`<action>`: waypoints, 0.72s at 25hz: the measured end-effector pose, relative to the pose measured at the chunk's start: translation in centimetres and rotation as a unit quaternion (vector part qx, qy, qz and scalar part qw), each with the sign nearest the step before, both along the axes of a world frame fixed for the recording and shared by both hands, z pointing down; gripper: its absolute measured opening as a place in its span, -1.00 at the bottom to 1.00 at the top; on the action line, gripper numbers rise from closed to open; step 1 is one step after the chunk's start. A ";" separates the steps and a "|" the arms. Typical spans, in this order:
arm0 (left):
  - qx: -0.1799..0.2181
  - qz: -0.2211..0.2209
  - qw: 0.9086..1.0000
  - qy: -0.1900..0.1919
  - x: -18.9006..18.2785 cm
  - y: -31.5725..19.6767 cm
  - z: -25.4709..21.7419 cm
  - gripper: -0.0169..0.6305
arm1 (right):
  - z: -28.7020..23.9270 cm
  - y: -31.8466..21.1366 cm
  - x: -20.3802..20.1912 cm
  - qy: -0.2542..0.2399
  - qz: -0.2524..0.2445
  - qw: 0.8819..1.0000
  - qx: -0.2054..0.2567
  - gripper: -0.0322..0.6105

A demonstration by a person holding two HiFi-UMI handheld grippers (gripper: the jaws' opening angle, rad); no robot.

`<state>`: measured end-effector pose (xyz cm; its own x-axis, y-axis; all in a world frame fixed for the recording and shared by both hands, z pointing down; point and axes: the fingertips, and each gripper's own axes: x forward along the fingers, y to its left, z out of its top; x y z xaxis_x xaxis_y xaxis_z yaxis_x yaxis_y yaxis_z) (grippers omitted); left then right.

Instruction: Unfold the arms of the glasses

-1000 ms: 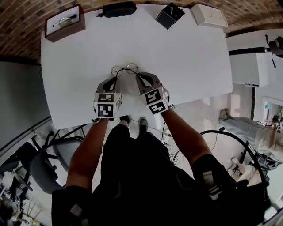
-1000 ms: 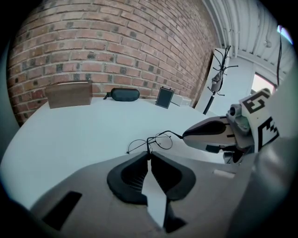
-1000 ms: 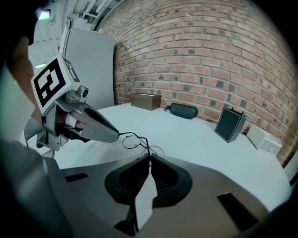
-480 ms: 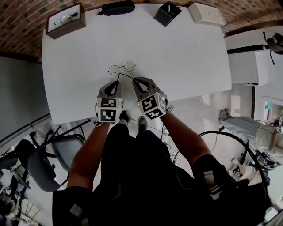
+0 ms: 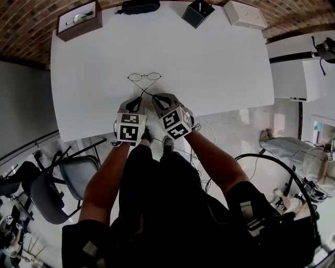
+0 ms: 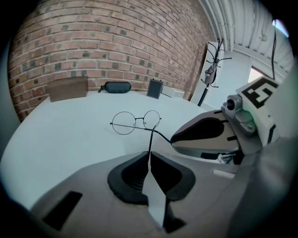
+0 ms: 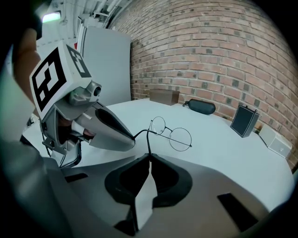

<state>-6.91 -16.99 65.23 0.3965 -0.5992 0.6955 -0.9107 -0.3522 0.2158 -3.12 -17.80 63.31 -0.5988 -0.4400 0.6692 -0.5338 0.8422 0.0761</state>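
**Ana:** Left claw [image 6: 149, 156], what has it got?

**Ben:** One arm [image 6: 151, 139] of the glasses [image 6: 138, 121], nipped at the tip between jaws that are almost together. The right claw [image 7: 150, 156] is just as narrow and pinches the tip of the other arm [image 7: 147, 142]. The two claws sit side by side at the near edge of the table [image 5: 209, 63].

**Ana:** And the glasses?

**Ben:** Just past the claw tips, a little left of the table's middle, with the lenses upright and facing the far side. The front seems to rest on its lower rims, though I can't be sure it touches.

**Ana:** Are the arms open?

**Ben:** Only partway. They cross in an X between the claws and the lenses. The left claw's arm runs to the right hinge and the right claw's arm to the left hinge.

**Ana:** So which step is this?

**Ben:** Mid-unfold, I'd judge. Both arms are gripped, but neither is swung out square.

**Ana:** What does the next move call for?

**Ben:** Each tip has to swing outward about its hinge until the X is gone. With the grips crossed, the claws probably have to pass each other, or one has to let go and take hold again. The wire is thin, so the pull should be light.

**Ana:** What's farther off?

**Ben:** Along the far edge, from left to right, there's a brown box [image 5: 78, 22], a black case [image 5: 138, 7], a dark box [image 5: 197, 12] and a white box [image 5: 245, 15]. Behind them is a brick wall [image 6: 93, 42].
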 end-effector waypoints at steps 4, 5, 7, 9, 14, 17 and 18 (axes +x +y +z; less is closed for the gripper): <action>-0.019 0.019 1.000 0.009 0.9 0.5 0.5 -0.86 | 0.7 0.2 -0.2 0.015 -0.006 1.000 -0.014 -0.84; -0.021 0.025 0.999 0.009 1.2 0.6 0.6 -0.86 | 0.9 0.1 -0.2 0.020 -0.006 1.000 -0.017 -0.84; -0.021 0.029 0.999 0.010 1.4 0.6 0.6 -0.86 | 1.2 -0.1 -0.2 0.028 -0.005 0.999 -0.019 -0.84; -0.021 0.028 0.999 0.019 1.4 0.3 0.6 -0.86 | 1.4 -0.5 -0.2 0.034 -0.004 0.999 -0.021 -0.84; -0.023 0.041 0.996 0.071 2.1 -0.1 0.0 -0.77 | 1.8 -0.8 -0.2 0.042 -0.014 0.998 -0.033 -0.84; -0.019 0.039 0.995 0.089 1.5 0.0 -0.8 -0.64 | 1.4 -0.2 -0.3 0.030 -0.018 0.999 -0.042 -0.83; -0.016 0.034 0.995 0.093 1.0 0.0 -1.1 -0.62 | 1.2 -0.1 -0.3 0.019 -0.015 0.999 -0.047 -0.83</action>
